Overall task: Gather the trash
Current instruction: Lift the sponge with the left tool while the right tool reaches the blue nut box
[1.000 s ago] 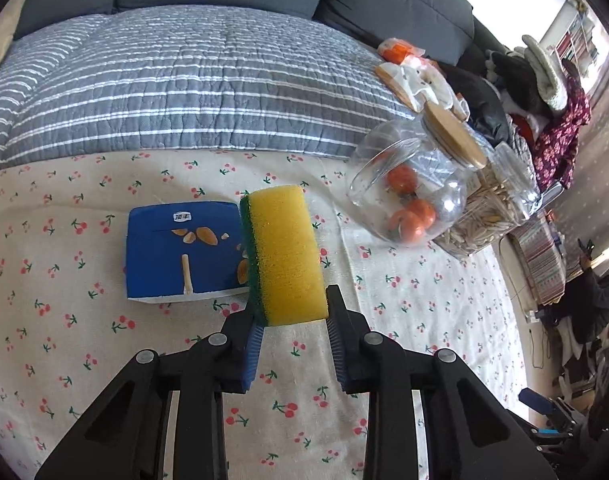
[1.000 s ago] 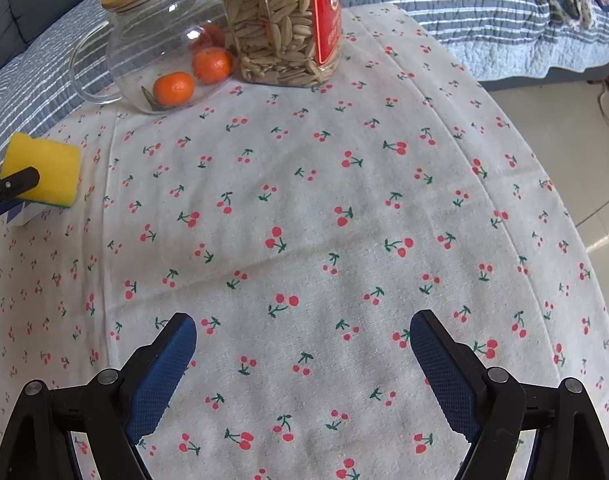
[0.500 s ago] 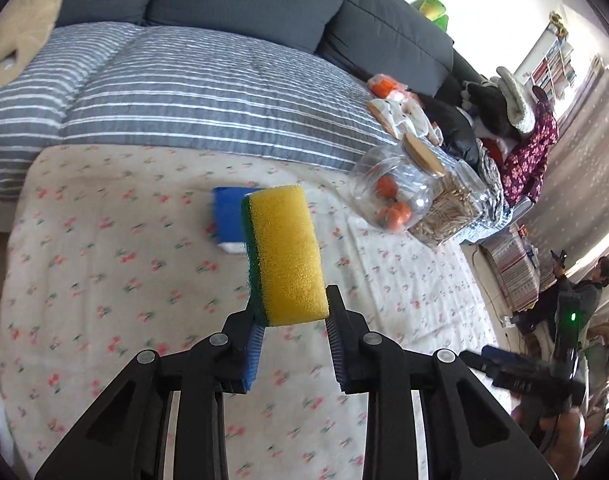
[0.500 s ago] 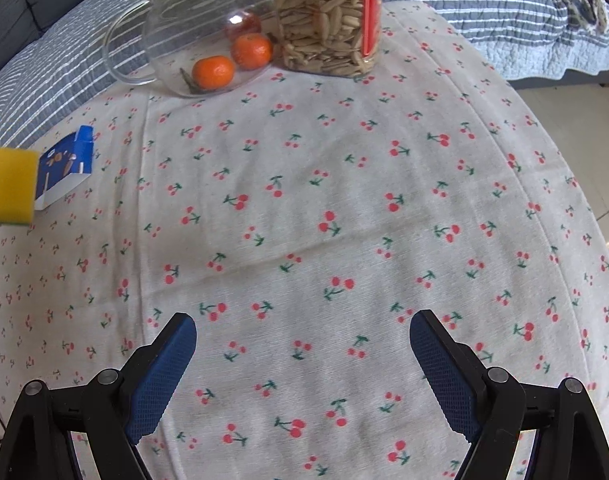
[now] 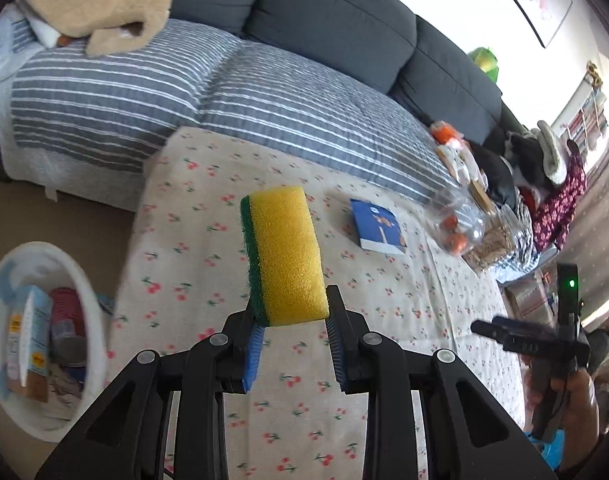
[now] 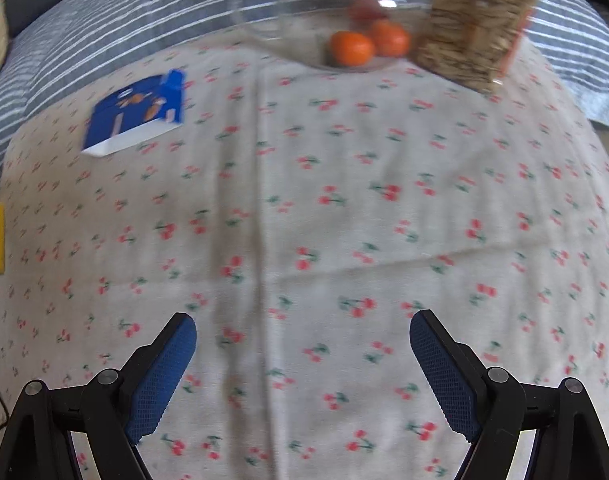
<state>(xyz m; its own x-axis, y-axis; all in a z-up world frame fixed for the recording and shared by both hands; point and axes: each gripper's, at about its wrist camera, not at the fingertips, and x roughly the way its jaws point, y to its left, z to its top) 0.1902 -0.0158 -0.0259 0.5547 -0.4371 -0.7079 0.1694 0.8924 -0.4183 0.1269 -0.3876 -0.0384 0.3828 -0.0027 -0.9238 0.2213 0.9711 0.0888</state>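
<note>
Now: left gripper point(image 5: 290, 346) pinches sponge point(image 5: 284, 258), held upright above cherry cloth point(image 5: 384, 300). White bin point(image 5: 90, 304) down-left of it. Step: carry to bin; next, swing left, release. Right gripper point(image 6: 302, 376) spread, nothing held; blue carton point(image 6: 134, 118) far ahead-left.

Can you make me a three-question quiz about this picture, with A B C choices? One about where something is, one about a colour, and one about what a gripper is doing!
1. Where is the white bin?
A. on the sofa
B. on the floor beside the table
C. on the table

2. What colour is the box on the tablecloth?
A. blue
B. red
C. green

3. What is the left gripper doing?
A. hanging open
B. holding the box
C. gripping the sponge

Answers:
1 B: it sits low, left of the table's edge.
2 A: its top is blue.
3 C: the sponge's lower end is clamped.
</note>
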